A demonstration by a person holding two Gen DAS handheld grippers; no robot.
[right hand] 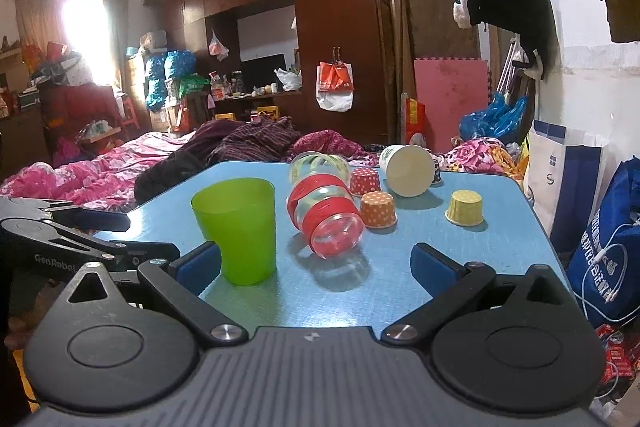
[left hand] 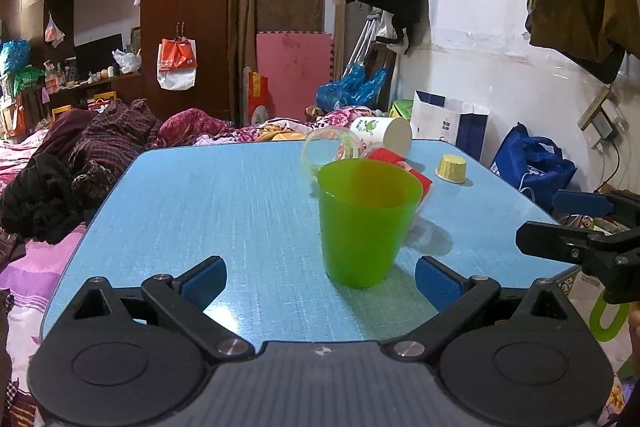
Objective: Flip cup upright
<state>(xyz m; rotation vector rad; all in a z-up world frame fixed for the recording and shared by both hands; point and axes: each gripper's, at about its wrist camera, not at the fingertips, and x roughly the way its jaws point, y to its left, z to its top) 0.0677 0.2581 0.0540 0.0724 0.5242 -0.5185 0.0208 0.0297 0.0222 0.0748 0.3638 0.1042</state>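
Observation:
A green plastic cup (left hand: 366, 223) stands upright on the blue table (left hand: 200, 195), mouth up. My left gripper (left hand: 320, 281) is open and empty, just in front of the cup, not touching it. In the right wrist view the same green cup (right hand: 239, 229) stands at the left, close to my right gripper's left finger (right hand: 198, 267). My right gripper (right hand: 316, 267) is open and empty. The left gripper (right hand: 80, 227) shows at the left edge there; the right gripper (left hand: 576, 227) shows at the right edge of the left wrist view.
A clear jar with red bands (right hand: 326, 217) lies on its side behind the cup. A white paper cup (right hand: 406, 169) lies on its side further back. Small orange (right hand: 378, 209), red (right hand: 364, 181) and yellow (right hand: 464, 207) dotted cups stand upside down. A bed with clothes lies beyond the table.

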